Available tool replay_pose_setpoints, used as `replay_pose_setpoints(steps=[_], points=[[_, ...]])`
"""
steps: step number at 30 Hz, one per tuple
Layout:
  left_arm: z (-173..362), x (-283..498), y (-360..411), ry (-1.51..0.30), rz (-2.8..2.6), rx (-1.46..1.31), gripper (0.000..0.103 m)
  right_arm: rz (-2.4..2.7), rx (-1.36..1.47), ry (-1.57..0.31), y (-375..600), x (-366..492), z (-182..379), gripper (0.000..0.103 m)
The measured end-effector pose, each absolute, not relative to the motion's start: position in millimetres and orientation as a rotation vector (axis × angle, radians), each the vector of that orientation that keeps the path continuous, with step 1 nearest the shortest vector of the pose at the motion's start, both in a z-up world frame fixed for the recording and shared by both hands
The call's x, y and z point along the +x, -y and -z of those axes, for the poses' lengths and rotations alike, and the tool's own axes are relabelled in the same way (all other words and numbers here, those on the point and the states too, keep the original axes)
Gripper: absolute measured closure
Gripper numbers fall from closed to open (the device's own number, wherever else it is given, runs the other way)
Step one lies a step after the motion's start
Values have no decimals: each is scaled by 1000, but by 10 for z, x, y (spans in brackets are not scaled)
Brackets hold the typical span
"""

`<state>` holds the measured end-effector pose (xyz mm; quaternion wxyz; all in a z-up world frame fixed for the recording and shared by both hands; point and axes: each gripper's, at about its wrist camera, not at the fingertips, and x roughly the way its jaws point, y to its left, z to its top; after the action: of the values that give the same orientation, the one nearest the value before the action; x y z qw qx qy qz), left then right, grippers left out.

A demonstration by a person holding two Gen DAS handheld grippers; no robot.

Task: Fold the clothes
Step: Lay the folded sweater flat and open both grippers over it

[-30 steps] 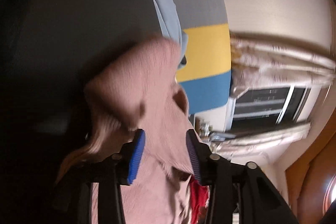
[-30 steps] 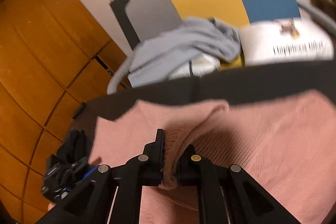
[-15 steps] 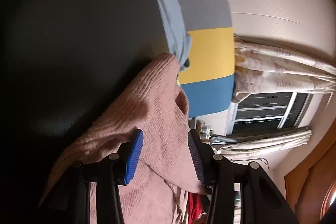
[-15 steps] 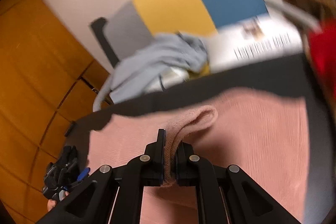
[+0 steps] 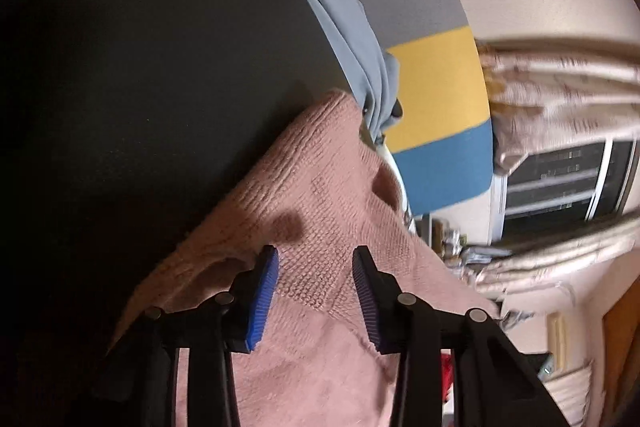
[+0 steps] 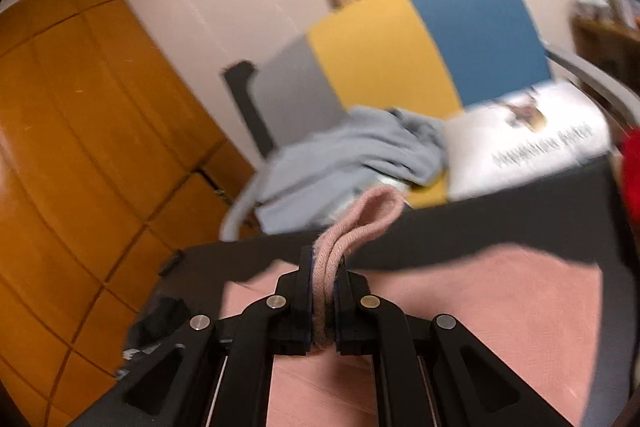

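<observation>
**Pink knit pinched on the right, loose under the left**

Here the pink knitted sweater (image 6: 500,307) lies spread over the dark matte table (image 6: 460,227), covering most of the near side of it in both wrist views. The right hand-held gripper (image 6: 323,269) has its jaws pressed tight together on a doubled fold of the sweater's ribbed edge; a loop of that fold (image 6: 376,211) stands up out of the jaws and curls over above the table's far edge, lifted clear of the flat cloth below.

The left hand-held gripper (image 5: 316,279) is spread, its blue ribbed pads (image 5: 264,291) standing apart with sweater fabric showing between them. Its jaws have just been closing a little, yet the pads do not press on the knit; the cloth passes under and between them, with a raised ridge of fabric running off toward the table's bare part (image 5: 160,67). In that view the picture is turned sideways.

Beyond the table stands a chair with a back striped grey, yellow and blue (image 6: 400,59). A crumpled pale blue-grey garment (image 6: 344,155) lies heaped on its seat, next to a white printed cushion or bag (image 6: 532,143) whose lettering is too blurred to read. Orange-brown wooden panels (image 6: 80,147) fill the left of the right wrist view, and pale patterned curtains (image 5: 560,87) hang by a dark window (image 5: 560,183) in the left one. Something red (image 6: 632,171) shows at the far right edge; what it is cannot be told.
</observation>
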<state>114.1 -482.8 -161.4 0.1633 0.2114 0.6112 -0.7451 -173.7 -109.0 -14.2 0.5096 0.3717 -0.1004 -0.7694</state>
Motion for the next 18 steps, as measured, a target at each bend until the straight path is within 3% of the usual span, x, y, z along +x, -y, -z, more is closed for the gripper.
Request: replay_pose_setpoints(steps=[4, 7, 9, 14, 17, 18], points=[[1454, 1060, 4724, -1624, 2195, 687, 63, 1932, 1130, 199, 880, -1928, 907, 95], [1251, 1031, 4611, -1461, 2305, 708, 61, 1938, 1243, 271, 714, -2022, 1274, 91], [1116, 987, 4574, -1346, 2373, 694, 60, 1980, 1215, 297, 582, -2016, 1260, 89], [916, 682, 4656, -1176, 2430, 670, 59, 2069, 969, 57, 765, -1731, 732, 83], [932, 464, 4732, -1098, 2423, 687, 59, 2012, 895, -121, 1110, -1532, 600, 63], [979, 437, 4768, -1086, 2414, 699, 59, 1990, 878, -197, 1259, -1459, 623, 60]])
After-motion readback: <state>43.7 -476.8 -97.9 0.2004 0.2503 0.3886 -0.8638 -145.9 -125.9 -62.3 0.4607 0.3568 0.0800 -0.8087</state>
